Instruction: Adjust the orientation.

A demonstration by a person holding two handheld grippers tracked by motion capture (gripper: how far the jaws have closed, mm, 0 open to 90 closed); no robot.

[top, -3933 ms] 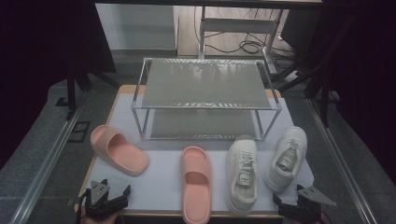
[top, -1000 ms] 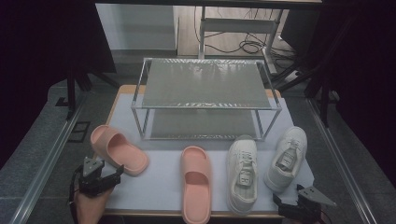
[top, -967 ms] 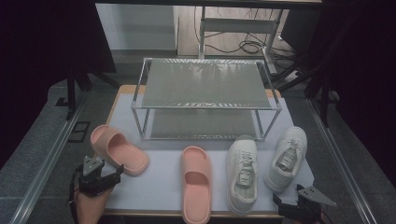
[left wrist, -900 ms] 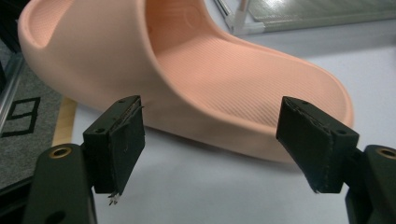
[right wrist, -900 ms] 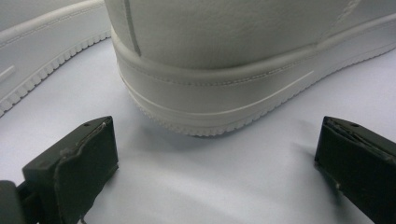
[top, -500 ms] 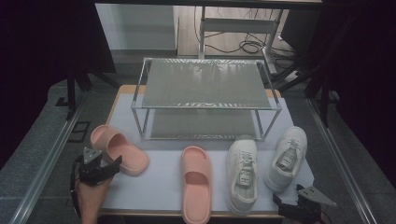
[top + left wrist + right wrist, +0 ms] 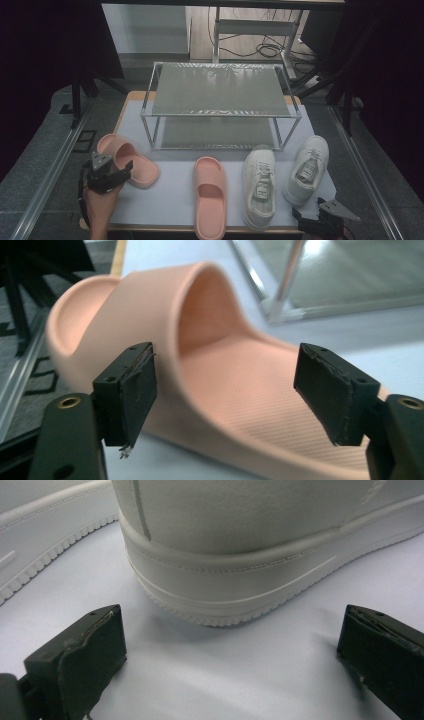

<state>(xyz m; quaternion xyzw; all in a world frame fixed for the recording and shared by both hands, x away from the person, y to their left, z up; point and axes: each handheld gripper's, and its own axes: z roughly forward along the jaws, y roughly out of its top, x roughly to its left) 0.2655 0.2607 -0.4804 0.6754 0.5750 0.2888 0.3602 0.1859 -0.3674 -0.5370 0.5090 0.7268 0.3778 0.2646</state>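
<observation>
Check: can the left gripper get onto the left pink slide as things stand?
Probably yes. The left gripper sits right at the left pink slide, jaws open, nothing between them. The pads are not yet pressing on it.

- We see our left gripper [image 7: 107, 172] as a black body with a small grey three-cornered plate on top and a dark cable looping below the hand [image 7: 100, 205] that carries it.
- In the left gripper view its two jaws are matte black blocks, with worn, frayed pads [image 7: 142, 390] and a brass-coloured screw eyelet at each base.
- Small screw holes dot the jaw tops.
- Our right gripper [image 7: 322, 220] is likewise black, with a grey triangular plate.
- In the right gripper view its pads [image 7: 92, 660] look dark, scuffed and ragged along the edges.
</observation>
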